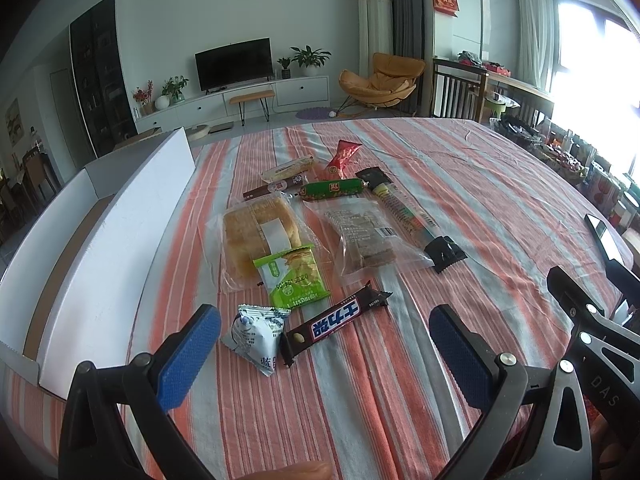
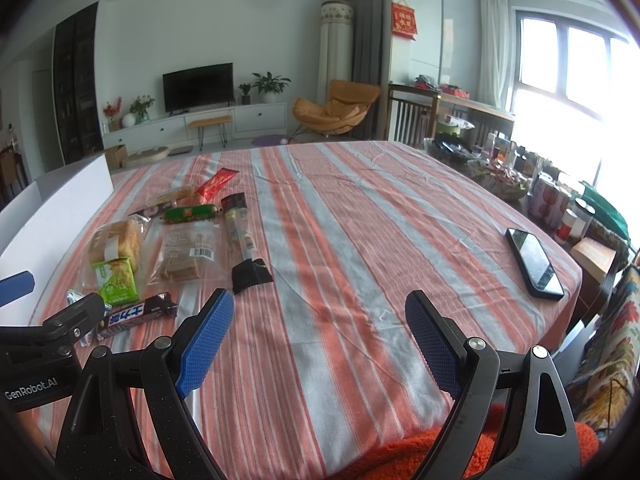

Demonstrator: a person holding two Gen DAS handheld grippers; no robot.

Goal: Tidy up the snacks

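A living room with a dark flat television [image 1: 234, 65] and an orange lounge chair [image 1: 380, 80] lies behind a table covered in an orange, grey and white striped cloth [image 1: 460, 184]. A white open cardboard box [image 1: 120, 216] stands along the cloth's left edge.

The snacks lie in a loose group on the cloth. Nearest the left gripper [image 1: 325, 336] are 2 items: a pale blue and white crinkled snack packet [image 1: 256, 334] just beside its left blue pad, and a dark brown chocolate bar with white lettering [image 1: 334, 322] lying slantwise between the 2 pads' lines of sight. Beyond them sit a green chip packet [image 1: 294, 280] overlapping a clear-wrapped bread loaf [image 1: 256, 236], a clear bag of brown biscuits [image 1: 368, 236], a green sausage stick [image 1: 330, 190] and a red triangular packet [image 1: 344, 154].

The left gripper's jaws stand wide apart, holding nothing. The right gripper [image 2: 320, 332] is likewise spread, over bare cloth, with the snacks well off to its left. A black smartphone [image 2: 534, 264] lies on the cloth to its right.
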